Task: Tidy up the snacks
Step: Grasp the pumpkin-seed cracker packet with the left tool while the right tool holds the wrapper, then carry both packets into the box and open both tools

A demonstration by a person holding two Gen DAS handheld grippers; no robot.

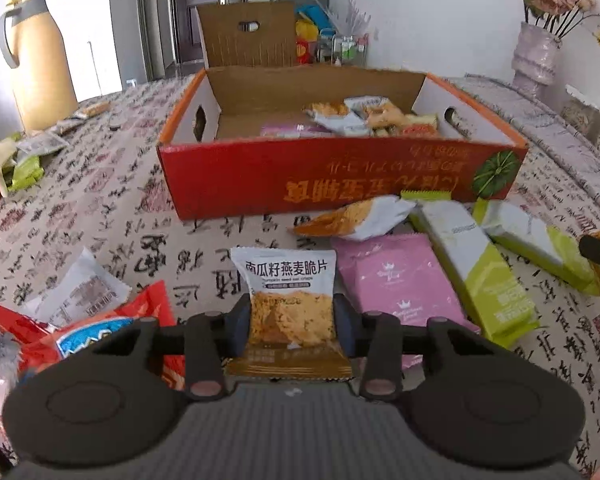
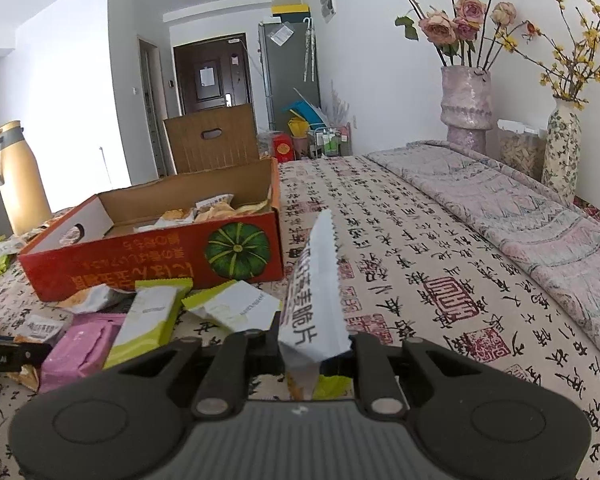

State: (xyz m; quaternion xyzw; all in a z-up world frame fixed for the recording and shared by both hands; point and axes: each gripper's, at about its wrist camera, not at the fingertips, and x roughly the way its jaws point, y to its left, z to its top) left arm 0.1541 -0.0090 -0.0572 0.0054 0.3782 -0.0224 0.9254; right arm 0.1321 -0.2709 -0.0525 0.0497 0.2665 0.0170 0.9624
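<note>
Your left claw [image 1: 293, 316] is clamped on an oat crisp packet [image 1: 290, 300], held flat above the table [image 1: 140, 216]. Your right claw [image 2: 316, 344] pinches a second packet [image 2: 314, 280] edge-up. Both face the red box [image 1: 320, 176], ready for depositing.

We are facing white walls [image 2: 384, 80] and a dark door [image 2: 214, 80]. Daylight is brightening the room. A grey fridge [image 2: 288, 72] is standing beyond.
</note>
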